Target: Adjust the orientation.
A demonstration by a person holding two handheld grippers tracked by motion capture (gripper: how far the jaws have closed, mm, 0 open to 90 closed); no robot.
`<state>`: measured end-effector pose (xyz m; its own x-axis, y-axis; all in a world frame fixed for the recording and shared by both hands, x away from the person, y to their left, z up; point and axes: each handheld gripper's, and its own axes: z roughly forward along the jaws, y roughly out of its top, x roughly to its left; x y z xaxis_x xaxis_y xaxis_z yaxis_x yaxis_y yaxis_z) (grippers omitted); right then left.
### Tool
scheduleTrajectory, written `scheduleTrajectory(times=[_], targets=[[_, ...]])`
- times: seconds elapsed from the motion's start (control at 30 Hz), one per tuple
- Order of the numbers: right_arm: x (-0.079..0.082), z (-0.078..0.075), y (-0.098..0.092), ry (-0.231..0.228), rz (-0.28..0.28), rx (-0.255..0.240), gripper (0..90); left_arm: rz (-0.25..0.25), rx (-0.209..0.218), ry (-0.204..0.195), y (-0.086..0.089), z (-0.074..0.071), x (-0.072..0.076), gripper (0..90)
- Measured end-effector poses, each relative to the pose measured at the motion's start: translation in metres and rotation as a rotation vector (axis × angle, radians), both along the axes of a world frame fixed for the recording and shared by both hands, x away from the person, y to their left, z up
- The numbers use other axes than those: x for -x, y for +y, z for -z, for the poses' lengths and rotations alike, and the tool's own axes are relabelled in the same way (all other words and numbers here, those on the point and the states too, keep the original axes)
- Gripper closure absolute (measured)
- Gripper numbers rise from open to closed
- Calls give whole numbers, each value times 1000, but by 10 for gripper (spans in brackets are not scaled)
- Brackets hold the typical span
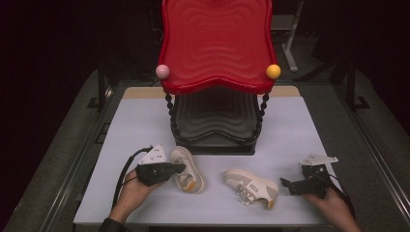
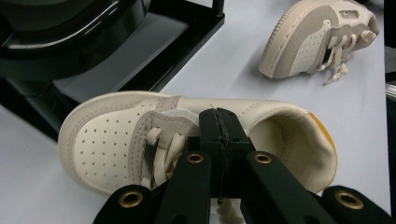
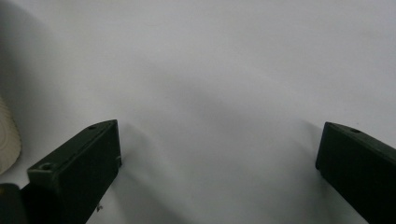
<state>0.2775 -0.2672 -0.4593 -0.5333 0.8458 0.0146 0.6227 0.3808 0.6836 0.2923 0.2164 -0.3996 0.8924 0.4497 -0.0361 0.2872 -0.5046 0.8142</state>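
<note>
Second shoe [image 1: 251, 186] right of held shoe [image 1: 187, 170]; rack [image 1: 215, 121] behind.

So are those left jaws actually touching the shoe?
Touching. In the left gripper view the left gripper has its jaws shut on the near shoe's tongue, by the laces.

High view overhead facing forward; left gripper view close, sharing shoes [image 2: 196, 140]

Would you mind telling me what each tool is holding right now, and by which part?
The left tool is shut on the near shoe, pinching its tongue at the opening. The right tool stands open over the table, holding nothing.
</note>
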Motion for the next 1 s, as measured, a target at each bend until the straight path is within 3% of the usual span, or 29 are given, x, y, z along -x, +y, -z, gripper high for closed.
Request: scheduleTrajectory(times=[0.47,0.8,1.0], targets=[[0,0,0,0,1,-2,0,47,-2,-21,-33,-2,-13,900],[0,0,0,0,2,-3,0,41,-5,-24,-39,-4,-17,900],[0,0,0,0,2,-3,0,33,39,-18,-30,-13,-10,899]])
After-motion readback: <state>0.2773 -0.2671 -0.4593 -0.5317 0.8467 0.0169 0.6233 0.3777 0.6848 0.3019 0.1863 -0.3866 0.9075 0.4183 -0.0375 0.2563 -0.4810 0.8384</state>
